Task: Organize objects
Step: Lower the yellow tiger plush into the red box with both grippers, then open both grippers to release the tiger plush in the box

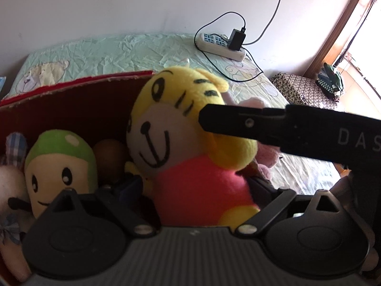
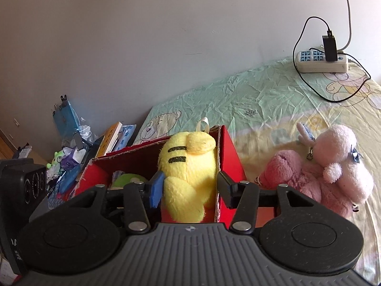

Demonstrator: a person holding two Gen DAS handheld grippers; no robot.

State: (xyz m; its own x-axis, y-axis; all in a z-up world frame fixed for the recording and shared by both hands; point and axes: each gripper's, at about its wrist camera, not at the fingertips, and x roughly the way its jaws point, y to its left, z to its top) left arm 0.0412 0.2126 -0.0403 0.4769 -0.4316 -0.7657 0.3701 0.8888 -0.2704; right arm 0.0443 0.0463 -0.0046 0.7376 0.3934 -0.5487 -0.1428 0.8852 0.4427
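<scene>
The yellow tiger plush (image 2: 190, 176) sits in the red box (image 2: 229, 157), between the jaws of the right gripper (image 2: 190, 190), which pinch it. The left gripper (image 1: 197, 186) jaws are spread around it.

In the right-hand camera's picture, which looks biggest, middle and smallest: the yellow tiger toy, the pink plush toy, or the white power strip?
1. Yellow tiger toy and pink plush toy look about alike; the tiger sits nearer the camera, so I won't rank them.
2. White power strip, smallest, though farthest away.
</scene>
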